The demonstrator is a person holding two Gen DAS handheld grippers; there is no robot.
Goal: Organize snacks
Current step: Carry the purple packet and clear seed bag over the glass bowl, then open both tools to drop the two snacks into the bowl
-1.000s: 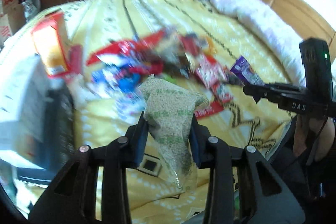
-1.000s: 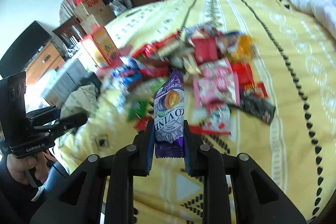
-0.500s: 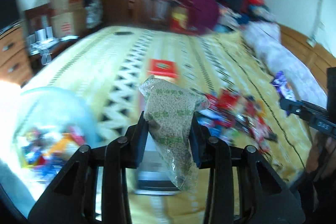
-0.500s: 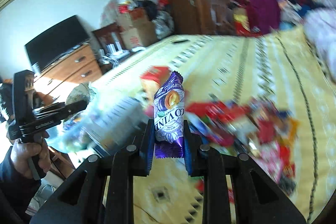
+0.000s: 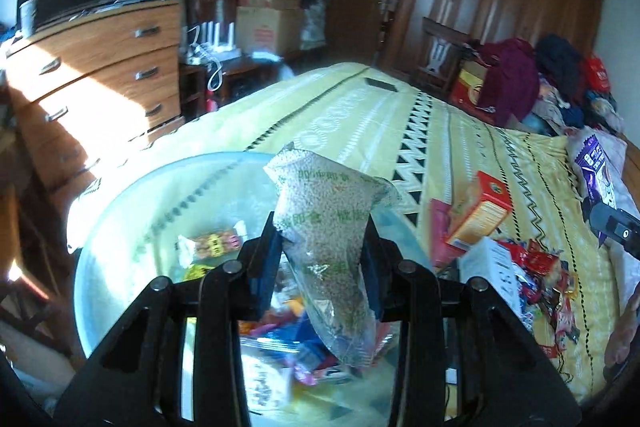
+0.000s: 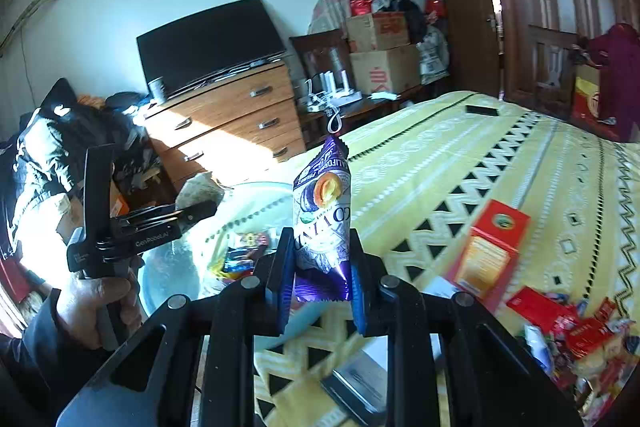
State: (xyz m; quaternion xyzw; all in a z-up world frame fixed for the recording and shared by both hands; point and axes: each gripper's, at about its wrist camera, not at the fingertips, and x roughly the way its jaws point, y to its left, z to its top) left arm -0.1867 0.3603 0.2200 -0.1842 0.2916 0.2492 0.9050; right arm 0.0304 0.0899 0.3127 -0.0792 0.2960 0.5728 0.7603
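My left gripper is shut on a clear bag of small green grains, which stands upright over a round pale-blue basin holding several snack packets. In the right wrist view my right gripper is shut on a purple snack packet, held just right of the same basin. The left gripper with its grain bag shows there at left, in a person's hand. The purple packet also appears at the right edge of the left wrist view.
A pile of red and mixed snack packets lies on the yellow patterned bedspread, beside an upright orange box. A wooden dresser with a black TV stands behind the basin. A dark wardrobe and a clothes heap stand at the far side.
Both grippers have swung left from the snack pile toward the blue basin, each still clamped on its packet. The basin now lies beneath the left gripper's bag.
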